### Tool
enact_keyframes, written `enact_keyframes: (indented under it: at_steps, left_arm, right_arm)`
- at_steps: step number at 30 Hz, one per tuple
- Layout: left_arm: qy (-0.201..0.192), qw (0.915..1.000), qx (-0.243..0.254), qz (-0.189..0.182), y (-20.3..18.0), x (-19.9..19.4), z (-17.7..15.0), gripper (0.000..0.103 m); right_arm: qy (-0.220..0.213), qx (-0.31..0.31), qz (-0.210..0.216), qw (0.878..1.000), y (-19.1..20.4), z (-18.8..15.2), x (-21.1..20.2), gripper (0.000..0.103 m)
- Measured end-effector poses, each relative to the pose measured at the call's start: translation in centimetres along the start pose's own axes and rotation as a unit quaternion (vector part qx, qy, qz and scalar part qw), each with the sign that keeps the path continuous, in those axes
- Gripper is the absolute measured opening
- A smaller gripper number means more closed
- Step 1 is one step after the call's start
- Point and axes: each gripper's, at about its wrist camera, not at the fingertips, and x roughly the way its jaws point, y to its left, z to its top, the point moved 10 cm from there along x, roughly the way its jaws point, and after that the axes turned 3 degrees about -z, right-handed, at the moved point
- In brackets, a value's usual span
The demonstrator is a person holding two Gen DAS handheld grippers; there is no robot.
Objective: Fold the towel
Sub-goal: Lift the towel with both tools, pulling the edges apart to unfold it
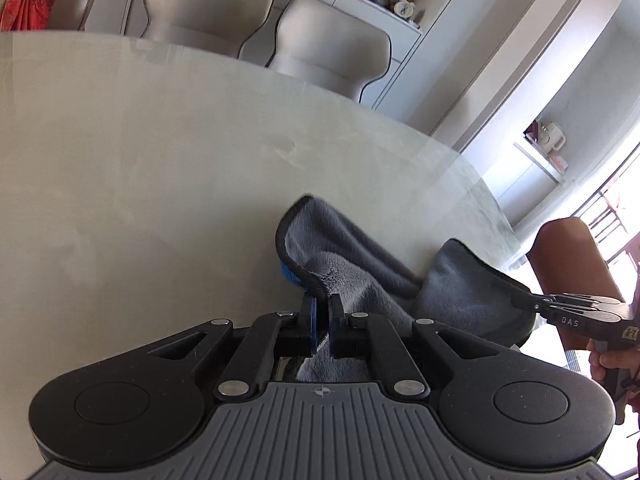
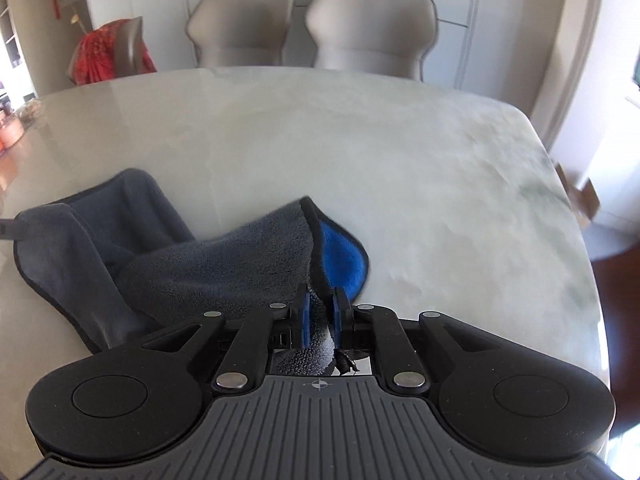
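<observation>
Clearly, the left gripper (image 1: pixel 322 322) is seen closed on the towel (image 1: pixel 360 276): grey pile is pinched between its blue pads, with a bound corner curling up just ahead of the fingertips and a sliver of the blue underside showing to their left. The right gripper (image 2: pixel 322 316) is likewise clamped on cloth, a second corner being held between its pads, the blue face of the towel (image 2: pixel 224 256) folding out just ahead and to the right of the fingers. Between the two grips the towel is slung in a sagging span; from the left gripper it runs off to the right, from the right gripper off to the left, so its long axis is judged to lie across both grippers rather than along their fingers. Neither hand is nearer; each holds an end. Part of the cloth appears to rest on the pale marble table (image 2: pixel 360 140), which stretches bare ahead of both grippers. Whether the held edge is being carried over for a fold or lifted to spread cannot be settled from this. Beyond the table's far edge, grey chairs (image 2: pixel 368 24) are seen
</observation>
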Motion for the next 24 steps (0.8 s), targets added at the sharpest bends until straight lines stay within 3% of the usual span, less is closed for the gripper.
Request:
enact_keyframes:
  at_steps: [9, 11, 14, 15, 24]
  left_arm:
    - [0.022, 0.9996, -0.01, 0.01, 1.0, 0.8, -1.7, 0.005]
    - [0.024, 0.9996, -0.013, 0.011, 1.3, 1.1, -1.8, 0.013]
    - [0.036, 0.9991, -0.004, 0.023, 1.9, 1.8, -2.3, 0.04]
    - [0.041, 0.9987, 0.001, 0.029, 2.3, 1.9, -2.6, 0.045]
    - [0.037, 0.9987, 0.036, -0.005, 0.3, 3.3, -2.5, 0.056]
  right_arm:
    - [0.005, 0.075, 0.06, 0.995, -0.4, -3.6, -3.1, 0.011]
    - [0.007, 0.093, 0.07, 0.993, -0.8, -4.2, -3.5, 0.011]
    - [0.011, 0.099, 0.066, 0.993, -1.0, -5.0, -3.6, 0.011]
    - [0.013, 0.1, 0.064, 0.993, -1.1, -5.3, -3.6, 0.011]
    - [0.012, 0.107, 0.068, 0.992, -0.8, -5.5, -3.5, 0.011]
